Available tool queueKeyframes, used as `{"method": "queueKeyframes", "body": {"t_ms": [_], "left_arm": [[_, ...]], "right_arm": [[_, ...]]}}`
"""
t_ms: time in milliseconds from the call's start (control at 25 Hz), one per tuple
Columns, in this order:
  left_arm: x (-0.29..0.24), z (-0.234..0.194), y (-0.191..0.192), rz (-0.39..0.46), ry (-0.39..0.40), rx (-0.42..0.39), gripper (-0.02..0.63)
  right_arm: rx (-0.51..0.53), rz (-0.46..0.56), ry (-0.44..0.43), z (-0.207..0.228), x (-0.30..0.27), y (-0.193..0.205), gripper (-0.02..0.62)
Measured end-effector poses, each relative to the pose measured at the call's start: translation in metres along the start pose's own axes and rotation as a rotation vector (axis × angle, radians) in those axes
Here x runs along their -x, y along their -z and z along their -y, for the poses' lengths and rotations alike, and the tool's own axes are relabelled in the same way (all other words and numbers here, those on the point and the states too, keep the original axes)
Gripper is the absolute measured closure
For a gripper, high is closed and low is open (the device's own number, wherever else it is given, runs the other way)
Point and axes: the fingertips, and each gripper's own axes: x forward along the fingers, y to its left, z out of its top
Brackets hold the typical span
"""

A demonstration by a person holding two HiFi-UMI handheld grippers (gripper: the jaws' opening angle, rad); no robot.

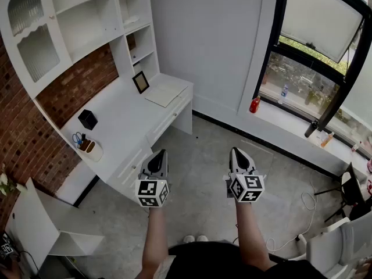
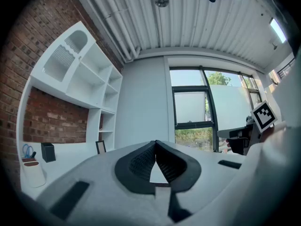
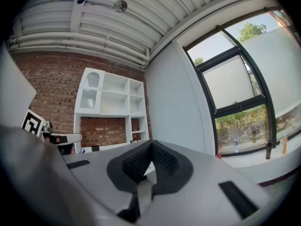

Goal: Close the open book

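Note:
An open book [image 1: 163, 93] lies flat on the far right end of the white desk [image 1: 119, 124], beside a small black picture frame [image 1: 140, 82]. I hold both grippers over the floor, well short of the desk. The left gripper [image 1: 161, 154] has its jaws shut with nothing in them; in the left gripper view its tips [image 2: 155, 143] meet. The right gripper [image 1: 236, 152] is also shut and empty, and its tips [image 3: 150, 144] touch in the right gripper view. The book is hidden in both gripper views.
On the desk stand a black box [image 1: 88, 119] and a white pen cup with scissors [image 1: 88, 147]. White shelves [image 1: 87, 22] rise above it against a brick wall. A windowsill [image 1: 302, 127] on the right carries a red bottle [image 1: 254, 104]. A white chair [image 1: 334, 243] stands at lower right.

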Motion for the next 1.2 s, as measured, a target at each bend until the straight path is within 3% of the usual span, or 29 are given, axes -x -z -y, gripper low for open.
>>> {"method": "queueKeyframes", "body": {"t_ms": [800,1200], "left_arm": [[-0.003,0.007,0.009,-0.015,0.028,0.016,0.597],[0.005,0.015,0.019,-0.022,0.065,0.066,0.595]], "right_arm": [[-0.033,0.012,-0.003,-0.001,0.005,0.001,0.597],[-0.046,0.007,0.019,-0.002,0.020,0.009,0.597]]}}
